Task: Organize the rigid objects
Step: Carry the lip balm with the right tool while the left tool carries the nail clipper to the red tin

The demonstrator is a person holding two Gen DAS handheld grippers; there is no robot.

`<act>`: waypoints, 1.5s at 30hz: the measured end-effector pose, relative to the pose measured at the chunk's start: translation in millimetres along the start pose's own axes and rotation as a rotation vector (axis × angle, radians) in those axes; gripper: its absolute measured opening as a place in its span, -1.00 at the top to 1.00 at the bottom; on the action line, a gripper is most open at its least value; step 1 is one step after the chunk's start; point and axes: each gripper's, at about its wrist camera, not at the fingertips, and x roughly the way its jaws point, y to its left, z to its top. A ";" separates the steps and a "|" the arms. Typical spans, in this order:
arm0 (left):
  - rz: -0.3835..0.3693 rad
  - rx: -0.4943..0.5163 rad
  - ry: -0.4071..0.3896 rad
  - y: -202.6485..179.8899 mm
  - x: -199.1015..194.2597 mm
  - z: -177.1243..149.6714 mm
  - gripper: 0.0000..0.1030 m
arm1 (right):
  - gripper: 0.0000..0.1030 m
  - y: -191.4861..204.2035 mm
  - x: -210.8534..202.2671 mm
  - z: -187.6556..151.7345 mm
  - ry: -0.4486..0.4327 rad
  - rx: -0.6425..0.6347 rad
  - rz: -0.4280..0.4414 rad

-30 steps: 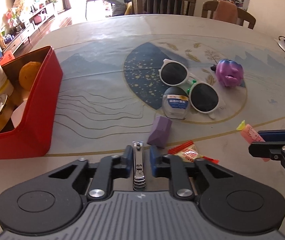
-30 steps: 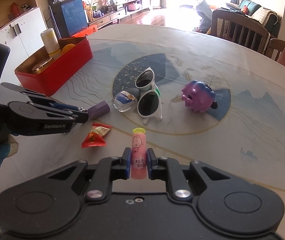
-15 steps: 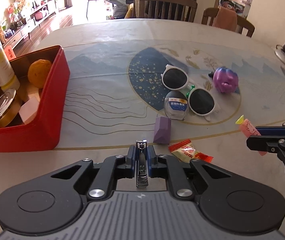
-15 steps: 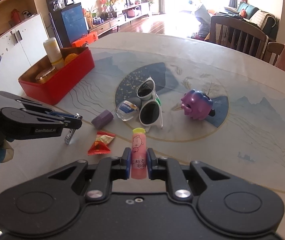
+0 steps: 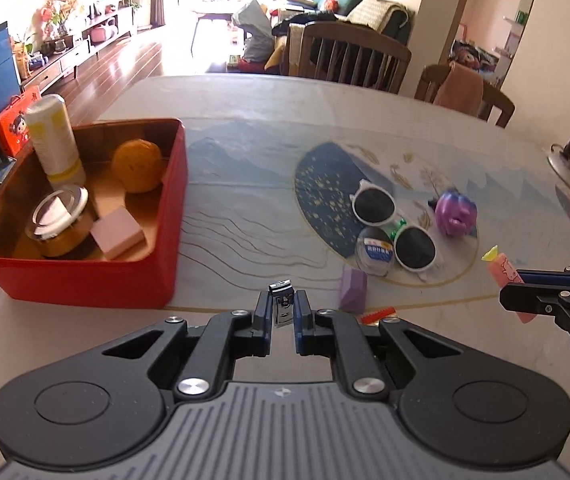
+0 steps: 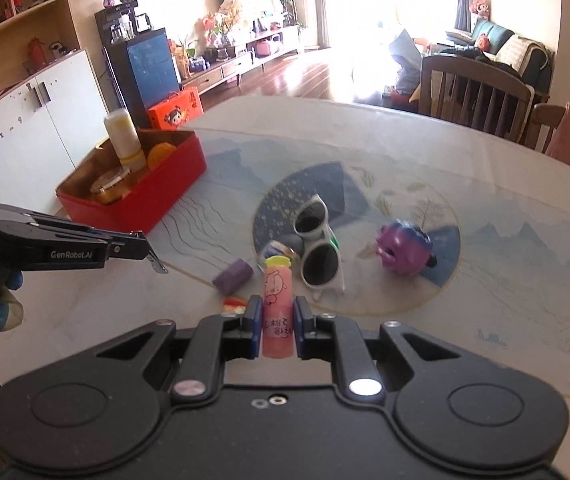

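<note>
Left wrist view showed the left gripper closed on a metal nail clipper, held above the table just right of the red box. Only the clipper's near end sat between the pads, so the thin, slick metal could have twisted or slipped out if the hand swung fast toward the box. The box already held a bottle, a jar, an orange ball and a pink block; a careless drop might have knocked the upright bottle over. The right gripper was clamped on a pink tube, off the table at the near right. Both hands heading leftward together risked a collision, since the box lay on the left.
</note>
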 end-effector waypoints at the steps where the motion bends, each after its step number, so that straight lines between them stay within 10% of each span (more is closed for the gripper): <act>1: -0.002 -0.004 -0.006 2.9 -3.5 1.3 0.81 | 0.70 2.2 -1.3 2.4 -0.006 -0.002 0.002; 22: -0.061 -0.037 -0.087 87.6 -67.4 35.4 0.81 | 0.70 90.4 12.7 56.2 -0.075 -0.049 0.028; 45: 0.007 -0.012 -0.031 212.8 -49.8 66.4 0.81 | 0.70 192.9 129.0 121.7 -0.041 -0.144 0.004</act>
